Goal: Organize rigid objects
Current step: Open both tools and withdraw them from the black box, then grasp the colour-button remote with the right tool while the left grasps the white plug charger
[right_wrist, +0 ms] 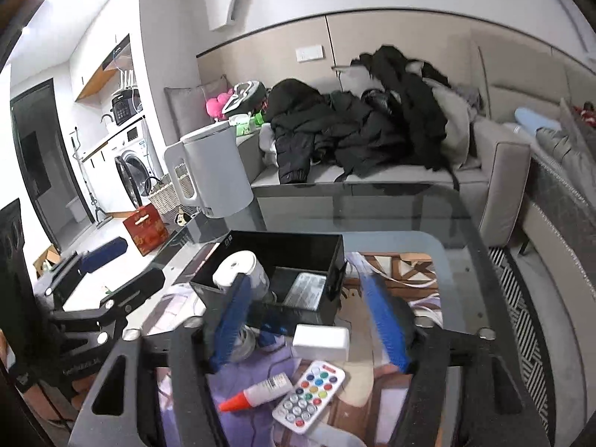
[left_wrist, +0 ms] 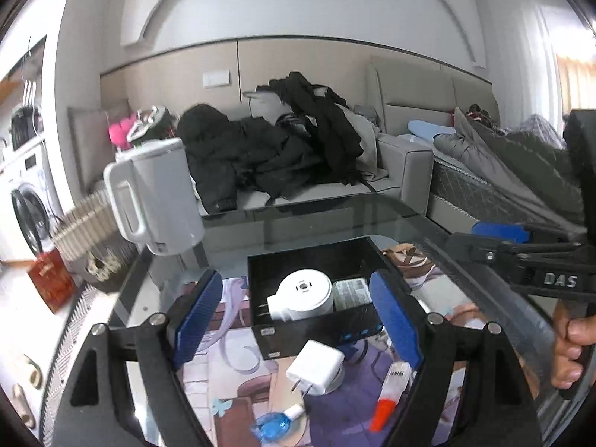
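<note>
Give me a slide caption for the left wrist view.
Open left gripper hovers above a white charger beside a partly filled black box on a glass table.

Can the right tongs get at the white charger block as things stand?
Probably yes. The right tongs are open with the white charger block lying on the mat between the fingers, just before the black box; nothing covers it.

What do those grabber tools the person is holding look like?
Each gripper is a black plastic frame with silver screws and two flat, ribbed blue pads. The left gripper and right gripper match. White "DAS" lettering marks the right one's side. A bare hand holds it; no sleeve shows.
</note>
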`<control>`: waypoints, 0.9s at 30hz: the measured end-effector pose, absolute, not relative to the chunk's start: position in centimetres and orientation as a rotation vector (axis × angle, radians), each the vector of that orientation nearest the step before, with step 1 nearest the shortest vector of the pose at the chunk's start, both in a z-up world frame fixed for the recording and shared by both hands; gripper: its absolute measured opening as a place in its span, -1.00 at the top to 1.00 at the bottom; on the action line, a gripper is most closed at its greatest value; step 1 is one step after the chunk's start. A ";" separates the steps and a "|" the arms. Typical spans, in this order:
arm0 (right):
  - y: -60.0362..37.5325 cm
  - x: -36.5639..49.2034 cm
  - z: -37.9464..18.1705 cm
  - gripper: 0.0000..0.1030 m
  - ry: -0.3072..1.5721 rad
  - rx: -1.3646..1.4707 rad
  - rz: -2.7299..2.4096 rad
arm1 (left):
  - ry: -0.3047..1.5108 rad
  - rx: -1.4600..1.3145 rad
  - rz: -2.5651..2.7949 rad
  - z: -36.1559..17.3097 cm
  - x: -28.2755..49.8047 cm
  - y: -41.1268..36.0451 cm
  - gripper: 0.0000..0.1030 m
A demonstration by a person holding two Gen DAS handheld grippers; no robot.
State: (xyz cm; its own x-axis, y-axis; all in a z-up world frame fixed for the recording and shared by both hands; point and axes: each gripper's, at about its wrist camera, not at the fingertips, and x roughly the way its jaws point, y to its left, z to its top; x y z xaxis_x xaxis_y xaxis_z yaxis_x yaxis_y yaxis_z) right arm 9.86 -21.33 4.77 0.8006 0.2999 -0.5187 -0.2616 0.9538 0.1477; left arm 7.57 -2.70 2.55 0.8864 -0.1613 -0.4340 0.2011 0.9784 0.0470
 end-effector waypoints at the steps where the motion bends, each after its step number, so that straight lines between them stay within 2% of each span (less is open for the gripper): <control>1: -21.4 9.0 4.6 -0.42 0.543 0.069 0.297 | 0.439 0.096 -0.181 2.4 7.2 -2.7 -0.60; 7: -20.7 5.9 2.8 -0.46 0.526 -0.003 0.303 | 0.476 0.094 -0.188 1.1 5.4 -2.5 -0.60; 19: -20.3 11.3 -5.6 -0.46 0.956 0.021 0.291 | 0.734 0.148 -0.211 -4.0 8.6 -3.8 -0.60; 27: -19.7 12.7 -8.2 -0.45 1.023 -0.011 0.272 | 0.803 0.206 -0.220 -6.4 11.4 -4.8 -0.60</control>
